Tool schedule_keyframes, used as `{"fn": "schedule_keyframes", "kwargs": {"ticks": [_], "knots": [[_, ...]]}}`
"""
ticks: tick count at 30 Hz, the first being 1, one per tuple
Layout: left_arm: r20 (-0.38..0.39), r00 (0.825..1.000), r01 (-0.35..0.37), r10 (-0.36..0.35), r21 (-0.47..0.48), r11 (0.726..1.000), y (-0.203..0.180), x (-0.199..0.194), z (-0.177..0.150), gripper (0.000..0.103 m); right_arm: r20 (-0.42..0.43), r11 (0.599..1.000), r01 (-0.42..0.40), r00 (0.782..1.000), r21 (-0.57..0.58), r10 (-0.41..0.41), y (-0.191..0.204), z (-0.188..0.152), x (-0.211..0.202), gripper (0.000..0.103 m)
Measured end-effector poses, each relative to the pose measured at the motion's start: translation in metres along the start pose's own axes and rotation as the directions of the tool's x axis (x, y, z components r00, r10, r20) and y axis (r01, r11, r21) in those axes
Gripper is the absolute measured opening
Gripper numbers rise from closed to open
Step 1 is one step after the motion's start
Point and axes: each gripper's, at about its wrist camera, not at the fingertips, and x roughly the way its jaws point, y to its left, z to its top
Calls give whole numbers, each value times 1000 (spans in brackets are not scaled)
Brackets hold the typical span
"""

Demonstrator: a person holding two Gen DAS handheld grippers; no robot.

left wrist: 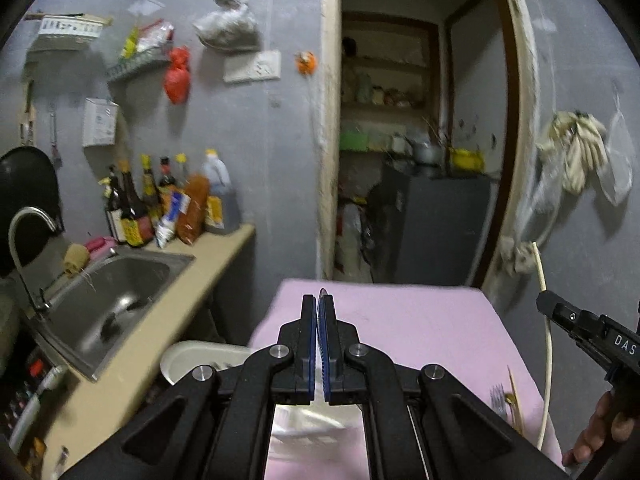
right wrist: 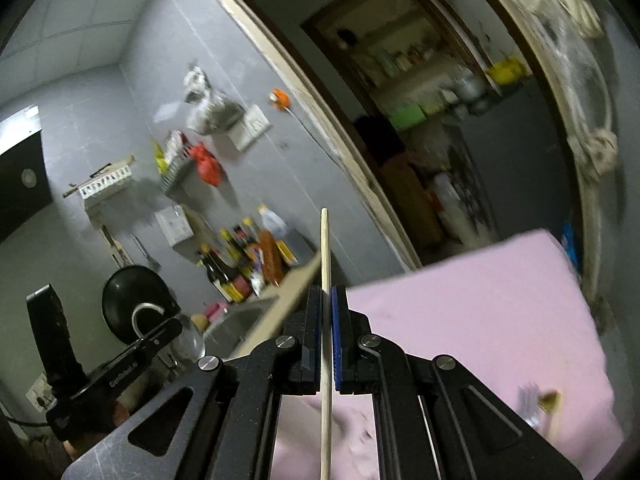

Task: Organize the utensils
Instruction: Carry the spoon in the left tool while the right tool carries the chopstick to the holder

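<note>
My right gripper (right wrist: 328, 294) is shut on a pale wooden chopstick (right wrist: 325, 248) that stands upright between its jaws, above the pink-covered table (right wrist: 480, 312). The same chopstick (left wrist: 545, 320) and right gripper (left wrist: 541, 303) show at the right of the left wrist view. My left gripper (left wrist: 319, 300) is shut, with a thin dark tip sticking out between its pads; what it is I cannot tell. A fork and more utensils (left wrist: 505, 400) lie on the pink cloth at the right; they also show blurred in the right wrist view (right wrist: 540, 404).
A steel sink (left wrist: 116, 296) with tap sits in a beige counter (left wrist: 168, 320) to the left, with sauce bottles (left wrist: 168, 204) behind. A white tub (left wrist: 196, 360) stands beside the table. A doorway (left wrist: 416, 160) opens ahead; cloths (left wrist: 576, 152) hang on the right wall.
</note>
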Motion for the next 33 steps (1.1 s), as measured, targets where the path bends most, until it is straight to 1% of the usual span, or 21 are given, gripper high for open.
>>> {"fn": "schedule_keyframes", "kwargs": {"ticks": [5, 10, 11, 14, 18, 20, 22, 27, 33], "knots": [[75, 996, -50, 50, -9, 999, 38, 1, 28, 2, 68, 999, 13, 998, -44, -10, 43, 7, 26, 4], [134, 983, -122, 125, -29, 992, 80, 9, 45, 3, 122, 998, 41, 992, -49, -35, 77, 2, 52, 4], [142, 980, -134, 137, -33, 990, 88, 12, 47, 3, 129, 998, 44, 991, -48, -37, 81, 0, 55, 4], [154, 974, -161, 166, -49, 986, 106, 20, 47, 3, 188, 997, 57, 981, -46, -48, 98, -4, 68, 4], [173, 963, -202, 208, -47, 978, 116, 30, 43, 3, 256, 992, 110, 962, -56, -92, 115, -13, 82, 4], [181, 958, -216, 221, -49, 975, 120, 33, 40, 3, 273, 990, 124, 957, -67, -101, 120, -18, 87, 4], [179, 956, -226, 232, -55, 973, 126, 38, 36, 3, 277, 986, 148, 953, -82, -120, 126, -24, 93, 4], [158, 954, -246, 254, -69, 967, 132, 47, 25, 3, 264, 972, 202, 950, -121, -165, 124, -40, 102, 4], [138, 953, -264, 269, -54, 963, 132, 60, 10, 3, 234, 961, 239, 951, -143, -201, 116, -53, 115, 4]]}}
